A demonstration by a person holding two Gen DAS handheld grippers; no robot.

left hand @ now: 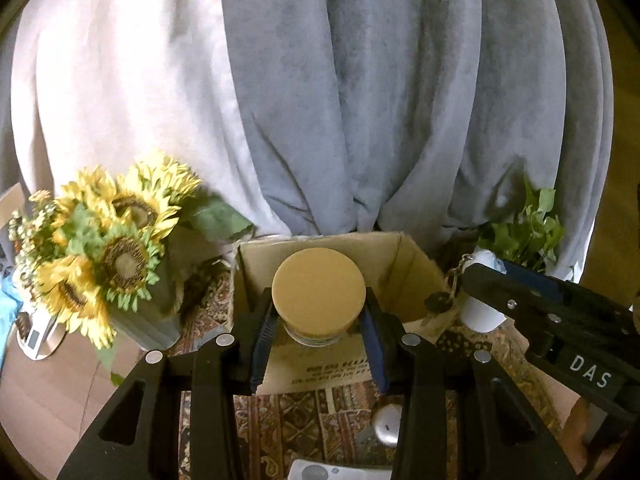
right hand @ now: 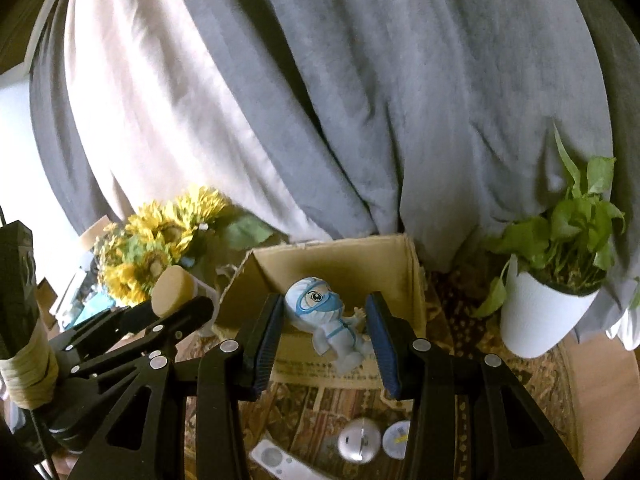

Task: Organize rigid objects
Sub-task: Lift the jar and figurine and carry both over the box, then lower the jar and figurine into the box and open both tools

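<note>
The left gripper (left hand: 319, 320) fingers grip a glass jar with round tan lid (left hand: 319, 280) above the open brown cardboard box (left hand: 416, 272). The right gripper (right hand: 326, 320) fingers pinch a white-blue masked toy figure (right hand: 328, 316) at head and hand. Lower each well inside before opening, one after another

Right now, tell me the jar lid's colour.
The jar lid is plain tan-yellow, clearest in the left wrist view.

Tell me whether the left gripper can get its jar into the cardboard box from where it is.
Probably yes. The left gripper grips the jar just before the open cardboard box, with nothing between. The right gripper's figurine hangs nearby and might crowd it.
</note>
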